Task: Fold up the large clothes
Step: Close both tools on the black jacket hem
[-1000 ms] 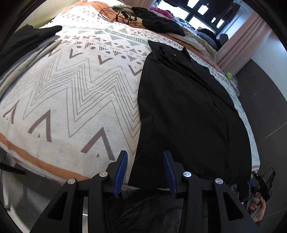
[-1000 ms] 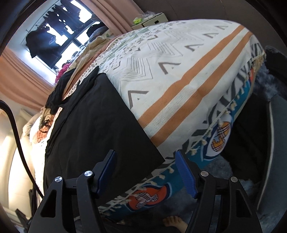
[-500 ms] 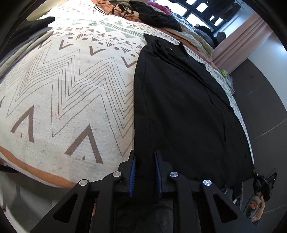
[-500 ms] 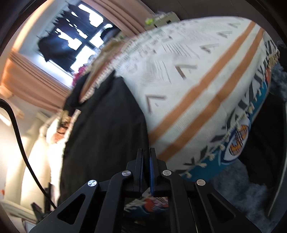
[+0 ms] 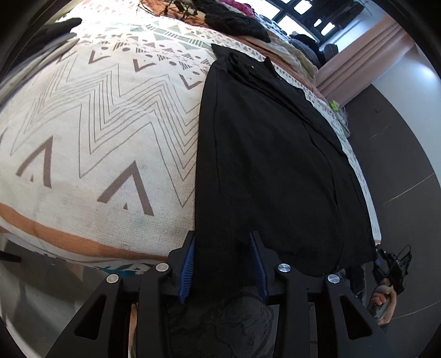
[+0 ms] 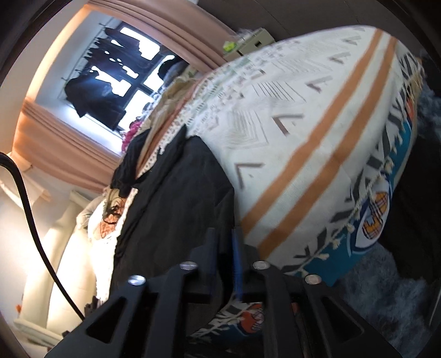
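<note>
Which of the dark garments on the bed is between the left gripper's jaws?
The flat black shirt, its near hem between the left hand-held gripper; the others lie bunched far off.

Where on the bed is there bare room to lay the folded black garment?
The patterned bedspread lies bare between the black garment and the dark clothes at the far left edge. The head end is crowded with a clothes pile. Only a thin strip shows right of the garment.

You face a bed (image 5: 91,154) under a white zigzag-patterned cover with orange stripes, a bright window (image 6: 129,68) beyond it, pink curtains (image 6: 69,148) at its sides, dark floor (image 5: 399,154) beside the bed, a shaggy blue-grey rug (image 6: 386,297) at its foot.
</note>
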The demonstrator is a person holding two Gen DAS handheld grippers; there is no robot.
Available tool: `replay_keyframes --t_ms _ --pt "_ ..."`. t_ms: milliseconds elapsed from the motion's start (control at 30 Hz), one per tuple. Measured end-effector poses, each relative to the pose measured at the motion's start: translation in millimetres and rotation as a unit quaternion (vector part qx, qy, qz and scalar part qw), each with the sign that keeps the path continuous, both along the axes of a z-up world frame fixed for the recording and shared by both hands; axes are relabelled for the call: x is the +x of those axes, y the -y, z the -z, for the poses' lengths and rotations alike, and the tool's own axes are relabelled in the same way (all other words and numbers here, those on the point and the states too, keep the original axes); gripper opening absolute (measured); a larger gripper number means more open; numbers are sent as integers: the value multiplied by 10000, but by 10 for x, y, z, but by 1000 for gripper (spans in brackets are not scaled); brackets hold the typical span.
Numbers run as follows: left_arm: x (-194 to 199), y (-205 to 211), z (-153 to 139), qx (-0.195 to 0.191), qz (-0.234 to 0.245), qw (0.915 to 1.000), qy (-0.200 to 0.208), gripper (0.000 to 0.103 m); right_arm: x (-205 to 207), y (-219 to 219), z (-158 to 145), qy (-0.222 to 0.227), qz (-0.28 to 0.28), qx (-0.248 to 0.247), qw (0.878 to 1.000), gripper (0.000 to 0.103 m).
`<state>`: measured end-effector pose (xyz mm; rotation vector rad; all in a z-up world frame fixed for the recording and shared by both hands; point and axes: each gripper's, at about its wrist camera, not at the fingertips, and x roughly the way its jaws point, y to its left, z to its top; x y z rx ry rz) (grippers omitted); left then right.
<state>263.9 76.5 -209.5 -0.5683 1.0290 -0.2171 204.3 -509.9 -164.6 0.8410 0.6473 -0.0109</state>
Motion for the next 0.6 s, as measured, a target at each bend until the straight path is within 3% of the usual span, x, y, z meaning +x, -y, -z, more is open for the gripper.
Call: replay_keyframes --t_ms 33,267,433,467,533,600 --pt "-4 -4 7 -37 -13 10000 26 40 12 9 56 -25 13 46 10000 38" --pt "73 49 5 -192 -46 9997 118 56 144 -15 375 -177 -107 376 9991 39" --pt "104 165 -23 47 -46 9998 167 62 155 -23 357 78 -105 440 9989 38" --pt "87 164 -20 11 -110 9998 169 62 144 -20 345 145 -78 455 9988 37" --pt "39 173 -9 -37 -183 9996 189 62 125 14 313 240 -15 501 9985 6" --pt "-4 211 -12 83 -156 9995 245 60 100 43 315 272 71 604 9978 6"
